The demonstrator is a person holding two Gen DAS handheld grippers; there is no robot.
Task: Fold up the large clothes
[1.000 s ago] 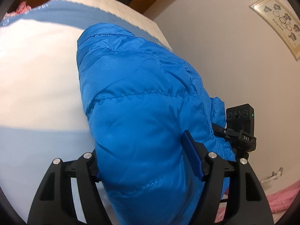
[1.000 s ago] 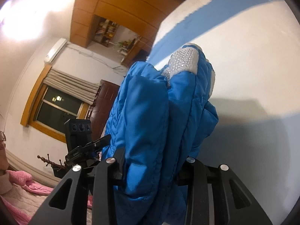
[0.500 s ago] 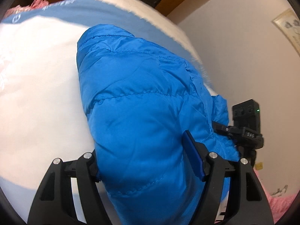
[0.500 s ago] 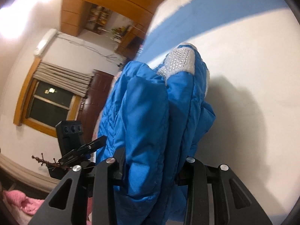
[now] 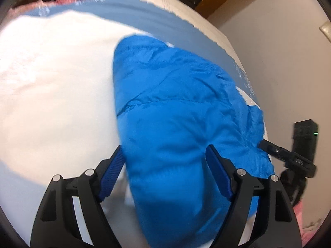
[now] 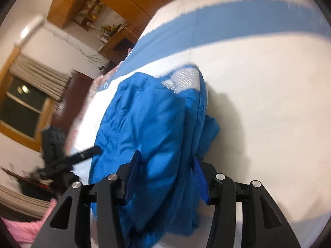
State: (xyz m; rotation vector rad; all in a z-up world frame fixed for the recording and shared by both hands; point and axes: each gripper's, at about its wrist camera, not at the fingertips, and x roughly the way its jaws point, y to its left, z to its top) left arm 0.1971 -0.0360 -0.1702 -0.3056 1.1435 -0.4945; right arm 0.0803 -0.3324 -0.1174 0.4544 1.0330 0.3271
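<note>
Fingers: the left gripper (image 5: pixel 165 165) has its blue-padded fingers (image 5: pixel 218 173) spread, with the puffy bulk of the blue down jacket (image 5: pixel 175 113) between them; a gap shows beside the left-hand pad, so the hold looks loosened or released. Whether the right-hand pad presses the cloth cannot be told.

Right gripper (image 6: pixel 165 175): pads either side of a thick bunched fold of the same jacket (image 6: pixel 144 134); they appear to be clamped on it, though blur leaves this uncertain.

Jacket: bundled into several layers, a pale studded panel (image 6: pixel 182 78) at its far end, lying on or just above the white-and-blue bedspread (image 5: pixel 51 82).

Other: the left tool's body shows at the edge of the right view; pink fabric (image 6: pixel 26 229) lies low left.

Step, as judged: laying the folded bundle down on the bed.

Next move calls for: freeing both sets of pads without dragging the slippery layers apart, then smoothing.
</note>
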